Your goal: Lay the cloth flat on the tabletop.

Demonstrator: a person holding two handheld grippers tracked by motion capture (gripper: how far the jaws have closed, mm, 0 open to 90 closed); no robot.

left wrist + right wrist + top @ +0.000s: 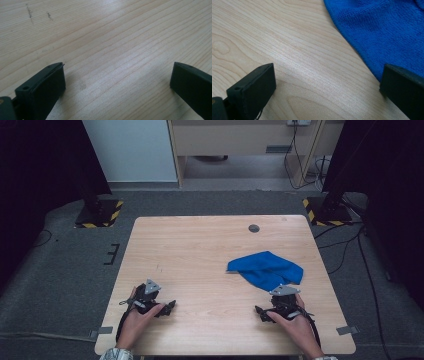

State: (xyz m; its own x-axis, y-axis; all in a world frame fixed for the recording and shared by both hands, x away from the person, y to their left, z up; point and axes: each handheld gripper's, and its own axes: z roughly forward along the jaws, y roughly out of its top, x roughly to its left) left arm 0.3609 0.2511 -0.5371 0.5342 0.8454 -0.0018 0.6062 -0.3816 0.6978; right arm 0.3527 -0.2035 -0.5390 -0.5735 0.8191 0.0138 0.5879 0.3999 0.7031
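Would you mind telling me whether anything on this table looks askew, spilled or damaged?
Nothing is spilled or broken. The blue cloth lies crumpled rather than flat near the right gripper. The wooden table bears a few small dark scuff marks ahead of the left gripper. Both grippers stand open and empty.

Blue cloth [266,269], pale wood-grain table [200,250], black grippers

We seem to be in a lab or recording room. Beyond our grippers, a bare wooden table [200,245] stands on grey carpet [65,270]. Further off, black stand bases with yellow-black hazard tape [100,214] flank it, dark curtains [40,160] hang at both sides, and cables [345,245] trail past our right gripper [260,310].
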